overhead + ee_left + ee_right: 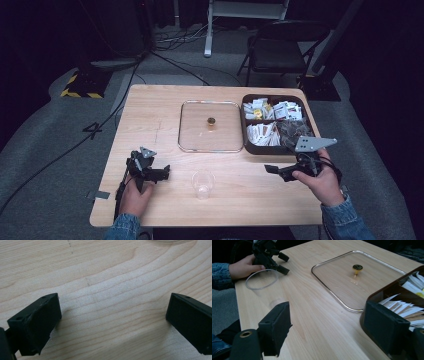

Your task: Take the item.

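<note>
Both hand-held grippers sit low near the front edge of the bench: the left hand-held gripper (162,173) has its jaws spread wide over bare wood, holding nothing, and the right hand-held gripper (272,169) is wide and empty too, beside the brown box (246,131) of paper packets. A clear plastic cup (203,184) stands between them, seemingly parked within reach of either. Farther back lies a glass lid (195,132), flat, knob up. Around the light wooden bench (150,107) the room is dark, with grey carpet, trailing cables and a folding chair (278,52).
</note>
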Demonstrator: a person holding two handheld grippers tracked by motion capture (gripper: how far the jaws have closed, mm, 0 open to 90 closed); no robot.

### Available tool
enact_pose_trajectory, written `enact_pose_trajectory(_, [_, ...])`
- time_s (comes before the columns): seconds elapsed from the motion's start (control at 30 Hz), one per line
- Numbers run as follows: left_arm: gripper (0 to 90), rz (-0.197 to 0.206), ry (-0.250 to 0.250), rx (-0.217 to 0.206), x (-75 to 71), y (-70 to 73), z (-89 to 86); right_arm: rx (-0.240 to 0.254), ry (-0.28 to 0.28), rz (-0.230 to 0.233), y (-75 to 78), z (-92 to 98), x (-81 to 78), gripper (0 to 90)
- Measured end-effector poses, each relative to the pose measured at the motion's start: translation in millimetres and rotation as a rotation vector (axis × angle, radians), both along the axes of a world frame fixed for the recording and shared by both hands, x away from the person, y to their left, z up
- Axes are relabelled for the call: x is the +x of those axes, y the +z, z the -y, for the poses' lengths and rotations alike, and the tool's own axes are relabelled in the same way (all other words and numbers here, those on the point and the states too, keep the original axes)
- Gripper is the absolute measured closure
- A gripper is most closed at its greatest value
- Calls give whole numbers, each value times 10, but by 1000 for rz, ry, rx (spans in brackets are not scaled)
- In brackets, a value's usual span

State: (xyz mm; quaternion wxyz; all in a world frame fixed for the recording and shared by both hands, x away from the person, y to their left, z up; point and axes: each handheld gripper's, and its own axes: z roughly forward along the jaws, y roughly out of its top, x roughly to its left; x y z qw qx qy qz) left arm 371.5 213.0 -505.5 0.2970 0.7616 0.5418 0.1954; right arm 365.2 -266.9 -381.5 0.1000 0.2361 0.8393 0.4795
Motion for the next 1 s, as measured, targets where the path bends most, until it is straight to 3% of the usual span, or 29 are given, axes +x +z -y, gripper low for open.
enact_pose_trajectory(0.3, [2,0,-1,0,4,0,1,14,-42,18,91,220,208,205])
enact_pose_trajectory(0.47, [2,1,-3,2,6,0,-1,-39,-80,45,142,337,379,201])
enact_pose_trajectory(0.8, [3,0,-2,2,2,0,0,-19,-148,24,203,509,685,221])
enact_pose_trajectory(1.0, [3,1,-1,1,0,0,1,-19,-208,2,151,643,881,236])
